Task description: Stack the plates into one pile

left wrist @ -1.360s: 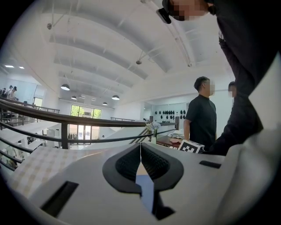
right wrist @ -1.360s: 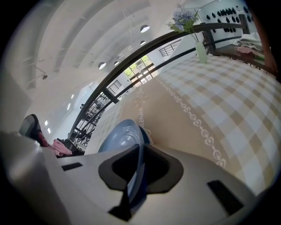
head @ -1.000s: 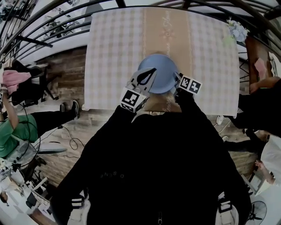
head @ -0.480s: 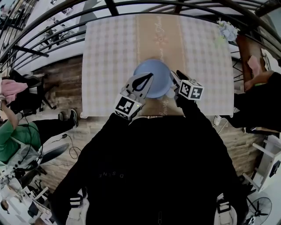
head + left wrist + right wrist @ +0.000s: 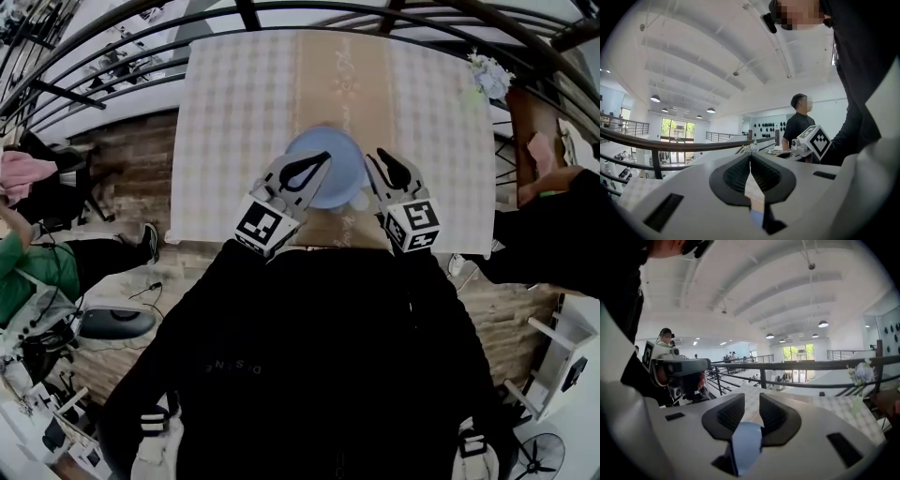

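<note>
Checked cloth covers the table (image 5: 234, 112), with a tan runner (image 5: 342, 66) down its middle, on a railed upper floor of a bright white hall. Nearest in the head view, the person's black sleeves (image 5: 234, 309) reach forward, and each ends in a gripper with a square-marked cube.

The left gripper (image 5: 750, 157) is held level at the near side of the table. In the head view its tip overlaps the near left rim of the plates (image 5: 328, 164). Its own view shows the two black pads pressed together at the tips, with nothing between them.

The right gripper (image 5: 751, 401) hangs just right of the plates, clear of the cloth and tilted a little downward. Its jaws have just been closing and stand partly apart. Nothing sits between the pads; the blue of the plates shows only through the gap, lying on the table below.

The blue plates lie as one round pile on the runner, close to the table's near edge and between the two grippers. How many are in the pile cannot be told.

Farther off, a small bunch of flowers (image 5: 491, 73) stands at the far right corner of the table. A dark curved railing (image 5: 112, 80) runs past the table's far side. A wooden floor (image 5: 131, 159) lies to the left, where a person in green (image 5: 37, 272) sits. In the left gripper view, another person in a black shirt (image 5: 799, 126) stands beyond the table.
</note>
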The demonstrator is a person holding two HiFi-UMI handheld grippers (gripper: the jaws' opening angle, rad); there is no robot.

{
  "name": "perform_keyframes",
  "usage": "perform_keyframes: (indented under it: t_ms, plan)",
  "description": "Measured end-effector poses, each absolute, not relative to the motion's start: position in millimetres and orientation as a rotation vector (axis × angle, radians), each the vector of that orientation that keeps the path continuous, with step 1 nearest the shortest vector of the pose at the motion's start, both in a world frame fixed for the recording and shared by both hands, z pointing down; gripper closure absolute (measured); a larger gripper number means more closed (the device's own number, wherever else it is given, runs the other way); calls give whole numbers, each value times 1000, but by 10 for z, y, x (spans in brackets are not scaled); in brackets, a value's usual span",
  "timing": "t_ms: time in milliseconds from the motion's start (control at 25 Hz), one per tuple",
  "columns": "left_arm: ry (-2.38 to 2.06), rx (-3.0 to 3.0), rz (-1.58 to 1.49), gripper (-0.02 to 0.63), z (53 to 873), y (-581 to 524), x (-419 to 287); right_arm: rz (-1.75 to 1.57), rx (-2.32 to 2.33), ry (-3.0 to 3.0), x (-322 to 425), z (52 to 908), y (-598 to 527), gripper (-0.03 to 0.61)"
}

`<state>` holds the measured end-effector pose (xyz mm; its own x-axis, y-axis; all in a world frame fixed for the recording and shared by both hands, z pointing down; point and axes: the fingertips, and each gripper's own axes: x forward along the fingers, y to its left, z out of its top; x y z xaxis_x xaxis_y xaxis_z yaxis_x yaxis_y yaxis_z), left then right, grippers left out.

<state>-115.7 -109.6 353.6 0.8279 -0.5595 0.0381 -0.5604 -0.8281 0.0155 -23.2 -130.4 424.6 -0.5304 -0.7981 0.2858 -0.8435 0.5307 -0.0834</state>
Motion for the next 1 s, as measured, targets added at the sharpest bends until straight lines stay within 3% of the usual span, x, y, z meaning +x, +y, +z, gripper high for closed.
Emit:
perform_keyframes:
  t_ms: [320, 1000]
  plan:
    - [-930, 2963, 32, 594, 3549, -1055, -1215, 170, 1303, -2688, -388, 3766, -1043, 565]
    - [-894, 3003, 49, 592, 3463, -1029, -1026, 179, 1352, -2756, -235, 3608, -1000, 574]
